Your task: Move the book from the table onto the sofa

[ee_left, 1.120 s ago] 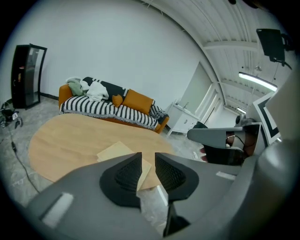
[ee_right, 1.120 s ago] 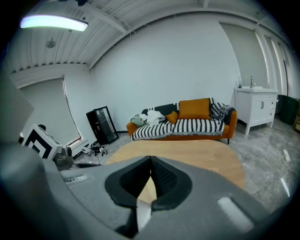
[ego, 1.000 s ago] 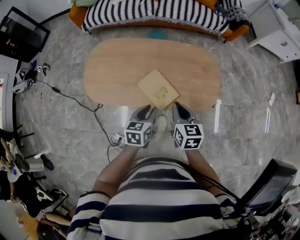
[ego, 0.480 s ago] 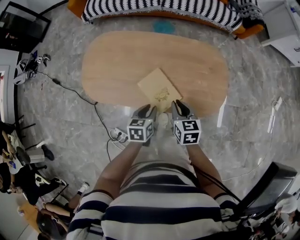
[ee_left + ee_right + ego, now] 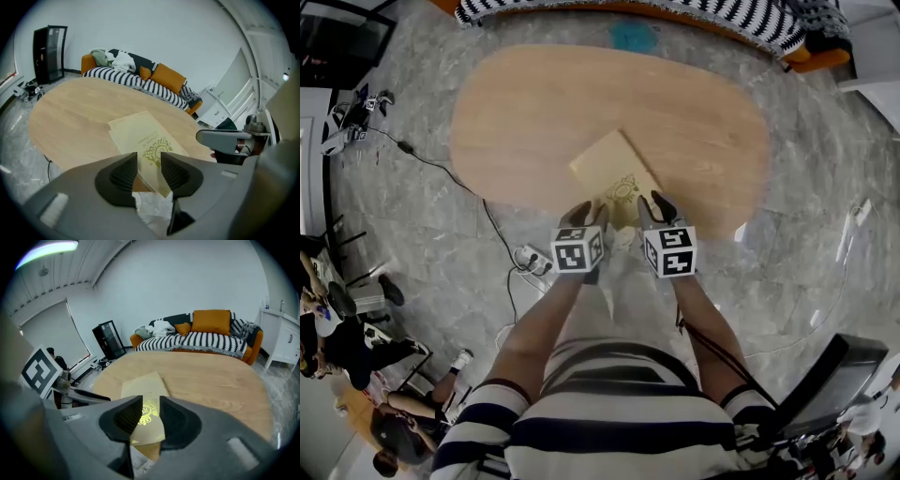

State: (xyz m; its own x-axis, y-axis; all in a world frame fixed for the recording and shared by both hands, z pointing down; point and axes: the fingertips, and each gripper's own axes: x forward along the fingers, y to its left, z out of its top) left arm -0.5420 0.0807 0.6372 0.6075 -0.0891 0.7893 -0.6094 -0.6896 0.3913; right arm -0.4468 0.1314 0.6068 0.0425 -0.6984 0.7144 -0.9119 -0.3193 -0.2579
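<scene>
A tan book [image 5: 614, 178] with a gold emblem lies askew on the oval wooden table [image 5: 525, 103], close to its near edge. My left gripper [image 5: 578, 215] hovers at the book's near-left corner and my right gripper [image 5: 659, 203] at its near-right corner. Both sets of jaws are opening, with a narrow gap and nothing between the pads. In the left gripper view, the book [image 5: 136, 133] lies just beyond the left gripper [image 5: 149, 164]. From the right gripper [image 5: 151, 412], the book [image 5: 143, 387] shows through the gap. The striped sofa [image 5: 694, 14] stands past the table's far side.
A power strip [image 5: 531, 258] and a dark cable [image 5: 441, 169] lie on the marble floor left of the table. A teal patch [image 5: 633, 37] sits between table and sofa. Orange cushions and clothes [image 5: 123, 61] lie on the sofa. A black cabinet [image 5: 49, 52] stands far left.
Both grippers have sunk and moved forward to the book's near corners. Their jaws have parted slightly. The table and book now sit closer in the head view.
</scene>
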